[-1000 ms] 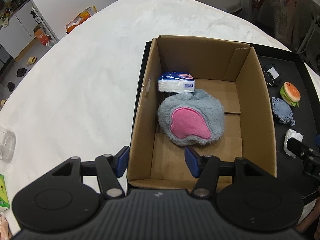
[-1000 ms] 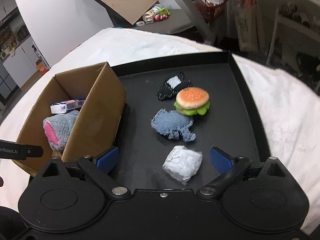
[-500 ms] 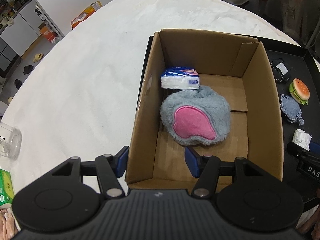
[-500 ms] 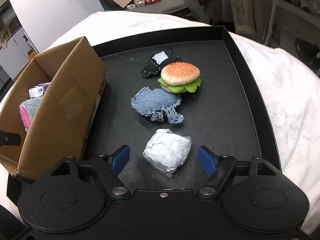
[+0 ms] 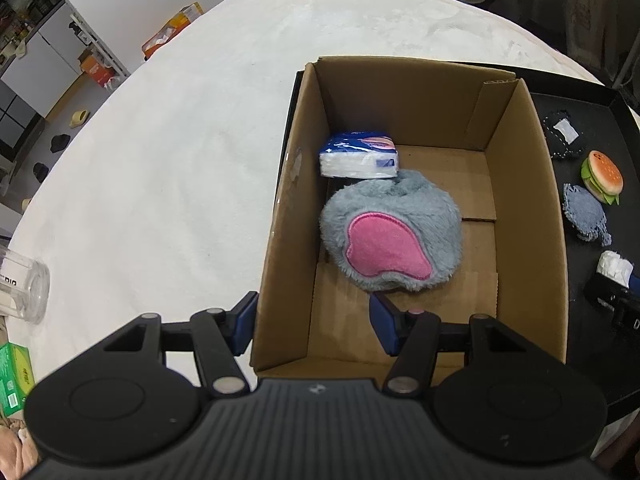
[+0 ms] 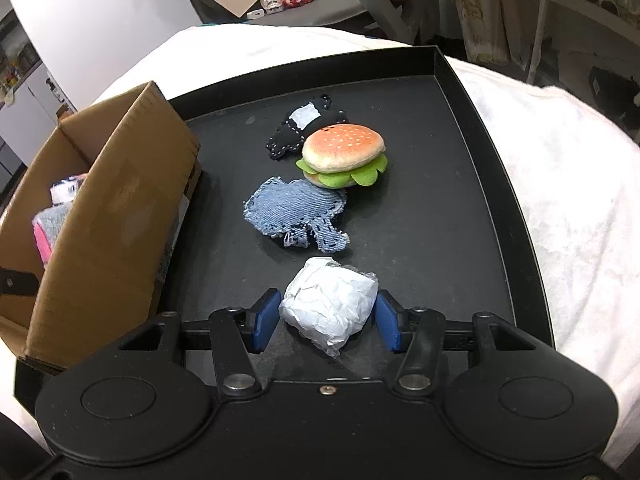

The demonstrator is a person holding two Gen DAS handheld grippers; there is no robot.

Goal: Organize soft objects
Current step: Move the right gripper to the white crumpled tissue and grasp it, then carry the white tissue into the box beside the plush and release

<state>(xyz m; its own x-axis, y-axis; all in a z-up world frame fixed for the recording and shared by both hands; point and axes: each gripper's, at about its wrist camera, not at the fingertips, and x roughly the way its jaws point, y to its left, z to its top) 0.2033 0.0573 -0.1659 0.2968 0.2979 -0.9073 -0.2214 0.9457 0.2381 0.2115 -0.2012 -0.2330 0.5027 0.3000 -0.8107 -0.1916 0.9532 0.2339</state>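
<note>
A cardboard box (image 5: pixel 524 216) holds a grey and pink plush (image 5: pixel 390 236) and a tissue pack (image 5: pixel 358 158). My left gripper (image 5: pixel 314 328) is open and empty above the box's near wall. On the black tray (image 6: pixel 496 184) lie a white crumpled packet (image 6: pixel 330 310), a denim plush (image 6: pixel 296 210), a burger plush (image 6: pixel 342 152) and a black plush (image 6: pixel 298 128). My right gripper (image 6: pixel 326 322) is open, with its blue pads on either side of the white packet, close to it. The box (image 6: pixel 108 216) stands at the tray's left.
The tray sits on a white cloth-covered table (image 5: pixel 168 152). A clear jar (image 5: pixel 22 286) and a green box (image 5: pixel 14 376) lie at the table's left edge. The tray's raised rim (image 6: pixel 460 80) bounds the right side.
My right gripper has moved forward and down so the white packet sits between its pads, and the pads have come closer together. My left gripper has drawn back slightly over the box.
</note>
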